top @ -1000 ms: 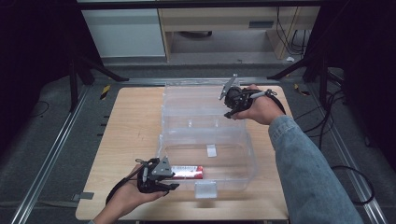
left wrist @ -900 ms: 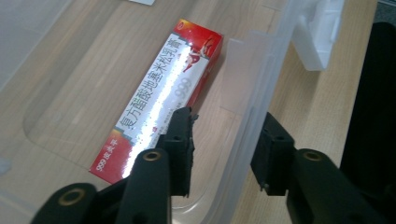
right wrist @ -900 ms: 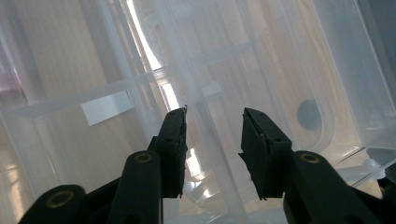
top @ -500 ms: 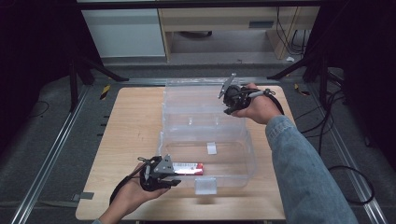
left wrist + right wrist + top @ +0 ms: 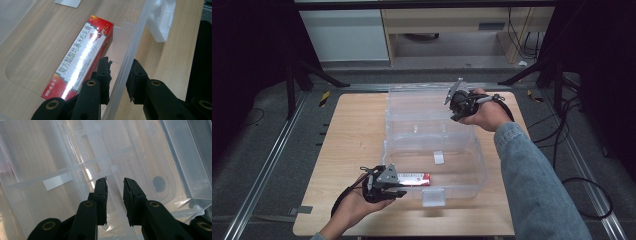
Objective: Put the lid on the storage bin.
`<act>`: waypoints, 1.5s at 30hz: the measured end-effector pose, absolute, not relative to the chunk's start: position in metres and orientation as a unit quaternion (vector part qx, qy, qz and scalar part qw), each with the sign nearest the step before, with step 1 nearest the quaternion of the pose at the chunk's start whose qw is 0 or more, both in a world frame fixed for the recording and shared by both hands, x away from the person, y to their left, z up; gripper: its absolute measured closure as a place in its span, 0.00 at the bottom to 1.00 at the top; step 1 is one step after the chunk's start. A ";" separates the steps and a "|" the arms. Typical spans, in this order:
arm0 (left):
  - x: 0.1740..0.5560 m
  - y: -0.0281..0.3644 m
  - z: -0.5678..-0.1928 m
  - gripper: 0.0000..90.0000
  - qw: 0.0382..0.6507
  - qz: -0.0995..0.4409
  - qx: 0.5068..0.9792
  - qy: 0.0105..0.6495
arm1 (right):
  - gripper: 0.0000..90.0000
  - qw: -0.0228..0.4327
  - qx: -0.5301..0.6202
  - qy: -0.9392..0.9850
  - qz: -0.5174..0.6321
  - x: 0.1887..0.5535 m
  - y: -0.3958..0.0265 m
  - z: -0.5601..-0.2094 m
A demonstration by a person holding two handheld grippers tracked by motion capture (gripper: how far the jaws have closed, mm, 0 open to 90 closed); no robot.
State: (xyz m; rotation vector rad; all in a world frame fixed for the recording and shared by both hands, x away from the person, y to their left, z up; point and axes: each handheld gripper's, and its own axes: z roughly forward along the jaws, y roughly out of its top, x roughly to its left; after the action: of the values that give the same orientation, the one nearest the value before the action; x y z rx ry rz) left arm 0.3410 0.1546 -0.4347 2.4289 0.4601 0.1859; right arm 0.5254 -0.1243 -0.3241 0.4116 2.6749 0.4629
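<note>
Both grippers have just been closing. Left gripper [image 5: 119, 75] now pinches the near-left wall of the clear plastic storage box [image 5: 472, 150]. Right gripper [image 5: 115, 195] straddles the ribbed rim of the raised lid [image 5: 422, 107]; whether its pads press there is unclear. Inside the box, a glossy red-and-white medicine carton [image 5: 82, 56] lies flat beside the clamped wall, its printed characters legible from the left gripper view.

High view: fixed overhead, facing forward and down over the light wooden worktop [image 5: 352, 150]. Both gripper views: close range, along their own jaws. All three share the clear plastic storage box [image 5: 432, 155] [image 5: 130, 47] [image 5: 75, 167].
</note>
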 end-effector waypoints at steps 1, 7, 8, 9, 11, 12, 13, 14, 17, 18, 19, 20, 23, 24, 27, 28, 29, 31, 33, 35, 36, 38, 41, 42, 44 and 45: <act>0.341 0.154 -0.435 0.82 0.325 0.071 0.927 0.175 | 0.83 0.196 0.146 0.955 0.165 0.525 -0.124 -0.324; 0.340 0.155 -0.435 0.82 0.330 0.073 0.924 0.178 | 0.87 0.190 0.140 0.956 0.172 0.522 -0.124 -0.322; 0.340 0.155 -0.435 0.82 0.330 0.073 0.924 0.178 | 0.87 0.189 0.141 0.956 0.174 0.521 -0.124 -0.321; 0.340 0.154 -0.434 0.82 0.329 0.075 0.924 0.178 | 0.88 0.190 0.140 0.956 0.174 0.520 -0.124 -0.320; 0.340 0.154 -0.434 0.82 0.327 0.075 0.925 0.177 | 0.89 0.191 0.138 0.956 0.175 0.519 -0.124 -0.319; 0.339 0.154 -0.434 0.82 0.327 0.076 0.925 0.178 | 0.90 0.190 0.136 0.956 0.175 0.516 -0.123 -0.318; 0.339 0.154 -0.434 0.82 0.327 0.077 0.925 0.176 | 0.90 0.191 0.136 0.956 0.176 0.515 -0.123 -0.317; 0.338 0.153 -0.434 0.82 0.326 0.079 0.926 0.175 | 0.90 0.191 0.135 0.956 0.175 0.514 -0.123 -0.317; 0.337 0.152 -0.433 0.82 0.323 0.083 0.927 0.172 | 0.92 0.191 0.132 0.956 0.181 0.508 -0.123 -0.313; 0.337 0.152 -0.433 0.82 0.322 0.084 0.927 0.172 | 0.93 0.191 0.130 0.956 0.183 0.507 -0.123 -0.312; 0.336 0.151 -0.433 0.82 0.322 0.084 0.927 0.171 | 0.93 0.189 0.130 0.956 0.185 0.506 -0.123 -0.311; 0.336 0.151 -0.432 0.82 0.319 0.086 0.928 0.170 | 0.93 0.188 0.130 0.956 0.186 0.504 -0.123 -0.309; 0.336 0.150 -0.432 0.82 0.319 0.088 0.928 0.169 | 0.94 0.182 0.125 0.956 0.195 0.500 -0.125 -0.305; 0.336 0.150 -0.432 0.82 0.321 0.087 0.928 0.170 | 0.94 0.181 0.124 0.956 0.197 0.499 -0.126 -0.305; 0.336 0.149 -0.431 0.82 0.319 0.087 0.928 0.169 | 0.95 0.180 0.120 0.956 0.200 0.492 -0.126 -0.301; 0.336 0.149 -0.431 0.82 0.319 0.088 0.928 0.171 | 0.95 0.179 0.118 0.956 0.200 0.491 -0.126 -0.300; 0.336 0.149 -0.431 0.82 0.320 0.087 0.928 0.170 | 0.96 0.180 0.116 0.956 0.200 0.488 -0.126 -0.299; 0.336 0.149 -0.431 0.82 0.320 0.087 0.928 0.171 | 0.96 0.180 0.115 0.956 0.200 0.484 -0.126 -0.297; 0.337 0.148 -0.431 0.82 0.319 0.088 0.928 0.172 | 0.96 0.179 0.111 0.957 0.200 0.481 -0.127 -0.295; 0.339 0.147 -0.430 0.82 0.318 0.089 0.928 0.171 | 0.96 0.180 0.109 0.957 0.199 0.480 -0.127 -0.294; 0.340 0.147 -0.430 0.81 0.316 0.090 0.929 0.172 | 0.96 0.182 0.110 0.957 0.197 0.480 -0.127 -0.294; 0.343 0.146 -0.430 0.81 0.319 0.090 0.927 0.175 | 0.96 0.183 0.114 0.957 0.194 0.482 -0.128 -0.294; 0.347 0.142 -0.429 0.81 0.318 0.094 0.927 0.175 | 0.95 0.183 0.122 0.955 0.200 0.490 -0.131 -0.295; 0.349 0.140 -0.429 0.81 0.319 0.095 0.927 0.175 | 0.95 0.184 0.124 0.954 0.201 0.492 -0.131 -0.295; 0.351 0.136 -0.430 0.82 0.322 0.095 0.925 0.180 | 0.95 0.187 0.127 0.952 0.205 0.497 -0.131 -0.296; 0.352 0.136 -0.430 0.82 0.323 0.095 0.924 0.180 | 0.95 0.187 0.128 0.952 0.204 0.498 -0.131 -0.295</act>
State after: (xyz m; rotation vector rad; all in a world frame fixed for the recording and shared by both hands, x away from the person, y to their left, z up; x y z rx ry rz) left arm 0.3524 0.1357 -0.4298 2.4256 0.4732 0.2482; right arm 0.4984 -0.1314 -0.2953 0.3607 2.6808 0.5747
